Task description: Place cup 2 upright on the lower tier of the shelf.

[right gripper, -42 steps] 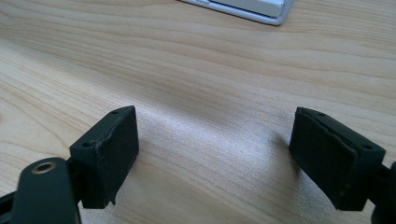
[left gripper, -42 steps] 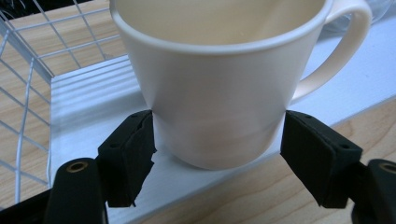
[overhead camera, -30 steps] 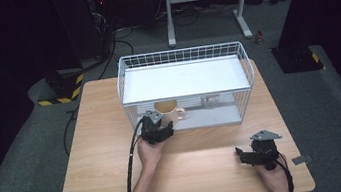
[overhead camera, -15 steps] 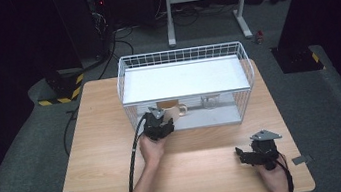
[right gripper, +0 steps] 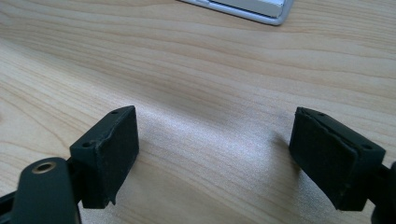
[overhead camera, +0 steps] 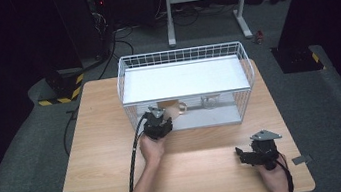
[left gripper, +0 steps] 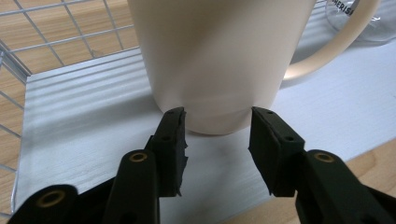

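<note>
At the near wall of the white wire basket (overhead camera: 245, 68), on the pale board that floors it, a cream mug (left gripper: 219, 60) stands upright with its handle out to the right in the left gripper view; the left gripper (left gripper: 217, 123) has its two black jaws either side of the mug's foot, and they have just been closing, with the mug between them; the pads sit right against the base, though whether they press on it or only flank it cannot be told from that view; in the high view the same gripper (overhead camera: 158, 123) pokes into the basket's open front, with the mug (overhead camera: 173, 110) just beyond it; a clear glass (overhead camera: 209, 101) stands farther right on the same board, apart from the mug; near the front right corner of the wooden table (overhead camera: 98, 136), well apart from the basket, the right gripper (right gripper: 215, 149) rests low over bare wood, its jaws spread wide and holding nothing.
</note>
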The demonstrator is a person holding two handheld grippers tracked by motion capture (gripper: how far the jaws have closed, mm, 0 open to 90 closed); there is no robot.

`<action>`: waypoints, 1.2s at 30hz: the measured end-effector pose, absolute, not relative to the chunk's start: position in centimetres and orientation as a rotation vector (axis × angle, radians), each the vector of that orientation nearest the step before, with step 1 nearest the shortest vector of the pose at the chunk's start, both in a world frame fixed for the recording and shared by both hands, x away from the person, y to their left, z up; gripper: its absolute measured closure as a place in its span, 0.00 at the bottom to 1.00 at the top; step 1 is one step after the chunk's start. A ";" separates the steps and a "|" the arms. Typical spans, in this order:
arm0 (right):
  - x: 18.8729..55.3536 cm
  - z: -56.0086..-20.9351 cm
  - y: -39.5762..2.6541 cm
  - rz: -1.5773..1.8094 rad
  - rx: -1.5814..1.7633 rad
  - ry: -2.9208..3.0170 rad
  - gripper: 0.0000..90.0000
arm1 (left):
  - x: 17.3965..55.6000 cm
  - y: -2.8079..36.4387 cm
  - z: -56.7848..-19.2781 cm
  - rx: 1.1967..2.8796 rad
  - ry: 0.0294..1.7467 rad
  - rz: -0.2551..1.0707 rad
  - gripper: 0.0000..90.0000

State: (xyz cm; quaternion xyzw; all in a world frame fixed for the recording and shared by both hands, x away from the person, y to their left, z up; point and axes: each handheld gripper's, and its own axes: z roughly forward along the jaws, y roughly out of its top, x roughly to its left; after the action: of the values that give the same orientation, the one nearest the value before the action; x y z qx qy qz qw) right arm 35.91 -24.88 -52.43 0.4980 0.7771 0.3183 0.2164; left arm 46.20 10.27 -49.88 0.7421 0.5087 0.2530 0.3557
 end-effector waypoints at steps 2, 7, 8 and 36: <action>35.9 -52.4 -24.9 0.882 1.380 2.153 0.18 | 46.4 10.3 -49.9 1.925 1.321 0.641 0.65; 35.9 -52.4 -24.9 0.882 1.380 2.153 0.18 | 46.9 9.9 -49.6 1.938 1.318 0.639 0.66; 35.9 -52.4 -24.9 0.882 1.380 2.153 0.18 | 47.0 9.8 -49.5 1.940 1.317 0.639 0.67; 35.9 -52.4 -24.9 0.882 1.380 2.153 0.18 | 47.7 9.6 -49.1 1.975 1.300 0.635 0.59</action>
State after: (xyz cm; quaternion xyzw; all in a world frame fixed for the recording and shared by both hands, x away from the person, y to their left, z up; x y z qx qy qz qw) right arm 35.91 -24.88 -52.43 0.4982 0.7770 0.3183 0.2164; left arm 47.70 9.62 -49.13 0.7588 0.4993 0.2437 0.3398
